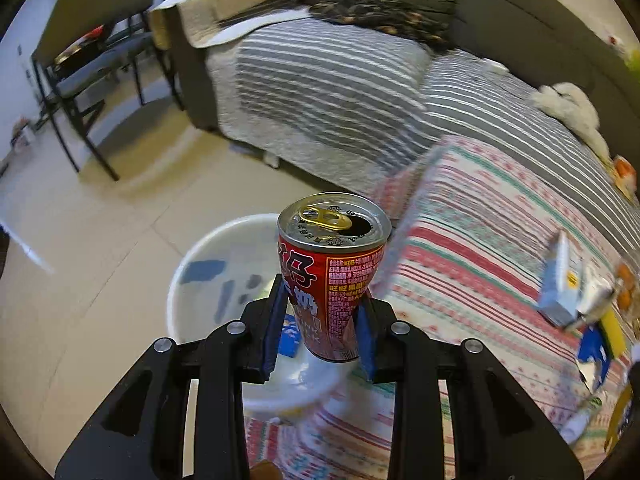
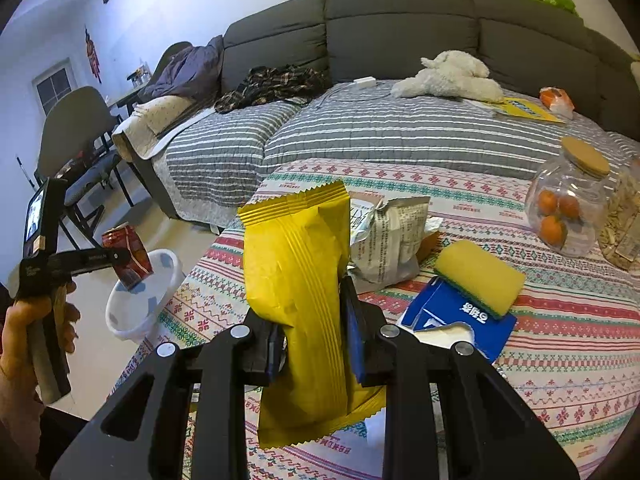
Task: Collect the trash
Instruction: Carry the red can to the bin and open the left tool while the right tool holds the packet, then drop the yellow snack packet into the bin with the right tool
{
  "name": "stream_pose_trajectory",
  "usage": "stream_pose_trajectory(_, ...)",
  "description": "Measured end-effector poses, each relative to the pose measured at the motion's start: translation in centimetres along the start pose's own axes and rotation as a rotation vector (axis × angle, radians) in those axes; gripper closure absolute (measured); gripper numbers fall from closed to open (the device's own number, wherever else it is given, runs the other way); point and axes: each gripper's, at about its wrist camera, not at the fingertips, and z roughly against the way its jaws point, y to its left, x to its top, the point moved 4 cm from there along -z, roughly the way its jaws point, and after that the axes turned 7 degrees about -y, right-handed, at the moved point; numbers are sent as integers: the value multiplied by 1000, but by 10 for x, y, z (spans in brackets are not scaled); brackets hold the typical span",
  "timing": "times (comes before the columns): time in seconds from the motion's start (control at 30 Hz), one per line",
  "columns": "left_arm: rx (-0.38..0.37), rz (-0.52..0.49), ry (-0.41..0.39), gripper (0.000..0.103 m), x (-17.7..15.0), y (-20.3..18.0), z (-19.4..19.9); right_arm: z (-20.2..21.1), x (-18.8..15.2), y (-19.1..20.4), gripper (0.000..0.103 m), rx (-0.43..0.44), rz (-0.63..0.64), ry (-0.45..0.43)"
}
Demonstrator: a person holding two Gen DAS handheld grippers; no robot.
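My left gripper is shut on a red drink can with an opened pull-tab top, held upright above the white trash bin beside the table. From the right wrist view, that can hangs over the bin, with a hand on the left gripper's handle. My right gripper is shut on a yellow snack wrapper, lifted above the patterned tablecloth.
On the cloth lie a silver wrapper, a torn blue carton, a yellow sponge and a glass jar of oranges. A striped sofa with clothes and a plush toy stands behind; a chair stands at left.
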Motion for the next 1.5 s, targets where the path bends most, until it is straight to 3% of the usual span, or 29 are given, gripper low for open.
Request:
stream_pose_trajectory(0.2, 66, 29, 84, 71, -7, 20, -28, -6, -5, 9, 77, 10, 20, 19)
stream_pose_trajectory(0.3, 74, 30, 99, 55, -9, 21, -29, -8, -5, 13, 77, 20, 19, 24)
stream_pose_trajectory(0.43, 86, -11, 34, 38, -3, 15, -6, -12, -3, 26, 77, 41, 28, 19)
stream_pose_trajectory(0.57, 138, -65, -72, 30, 6, 13, 24, -26, -3, 58, 76, 88, 51, 37)
stream_pose_trajectory(0.73, 191, -49, -177, 26, 19, 33, 56, -53, 1, 122, 76, 180, 63, 47)
stream_pose_trajectory(0.93, 245, 1, -221, 24, 30, 67, 71, -90, -2, 195, 75, 250, 109, 69)
stream_pose_trajectory(1.03, 249, 46, -224, 24, 35, 82, 75, -105, -1, 217, 62, 278, 108, 68)
stream_pose_trajectory(1.1, 260, 64, -234, 24, 37, 90, 79, -117, 0, 227, 45, 269, 99, 74)
stream_pose_trajectory(1.27, 253, 68, -231, 24, 40, 90, 78, -120, 5, 224, 28, 228, 93, 69)
stream_pose_trajectory(1.5, 223, 24, -233, 21, 36, 66, 77, -99, 11, 178, 22, 134, 82, 48)
